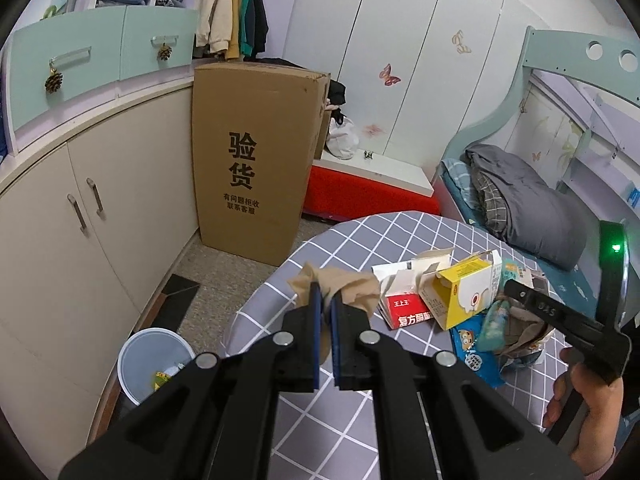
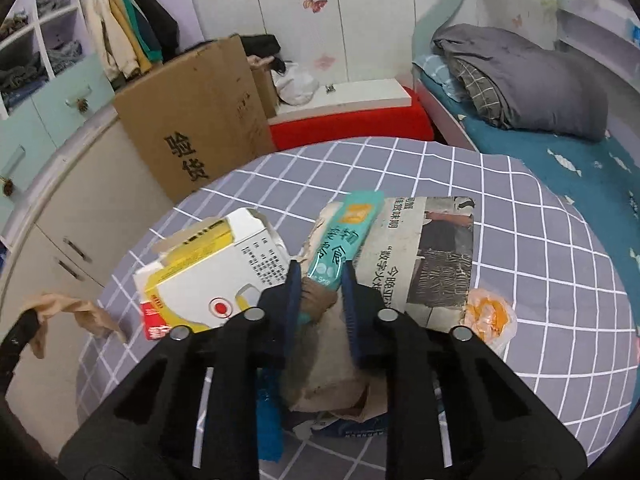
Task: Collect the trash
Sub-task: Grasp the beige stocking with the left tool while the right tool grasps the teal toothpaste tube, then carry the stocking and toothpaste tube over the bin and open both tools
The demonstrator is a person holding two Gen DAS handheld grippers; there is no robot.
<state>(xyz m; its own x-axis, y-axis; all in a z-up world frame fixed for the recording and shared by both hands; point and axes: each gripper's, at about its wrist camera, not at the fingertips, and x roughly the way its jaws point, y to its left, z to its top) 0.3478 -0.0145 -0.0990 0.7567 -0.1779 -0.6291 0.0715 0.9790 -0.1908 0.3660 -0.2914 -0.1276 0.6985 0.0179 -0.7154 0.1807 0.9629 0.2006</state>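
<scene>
Left wrist view: the left hand-held gripper (image 1: 326, 294) is seen clenched on a crumpled brown paper (image 1: 340, 286), its blue pads pinching the wad, which is held up above the near edge of the desk (image 1: 400, 232) with its grey checked cloth. Below and to the left, on the floor, a pale blue bin (image 1: 154, 364) is seen with a few scraps inside. Just beyond the wad, a torn red-and-white carton (image 1: 404, 304) and a torn yellow-and-white carton (image 1: 466, 290) are lying on the desk, touching each other.

Right wrist view: the right hand-held gripper (image 2: 322, 280) is seen closed around a teal snack wrapper (image 2: 348, 236), the pads pressed on its lower end while the rest sticks up and away. Under it, brown paper scraps (image 2: 332, 376) and a blue wrapper (image 2: 268, 424) are piled, and a newspaper sheet (image 2: 436, 248) is spread flat just beyond. A small clear bag with orange contents (image 2: 488, 314) is resting at the newspaper's near right corner. Further out, a large cardboard box (image 2: 200, 128) is standing by the cupboards, and a grey quilt (image 2: 524, 84) is heaped on the bed.
</scene>
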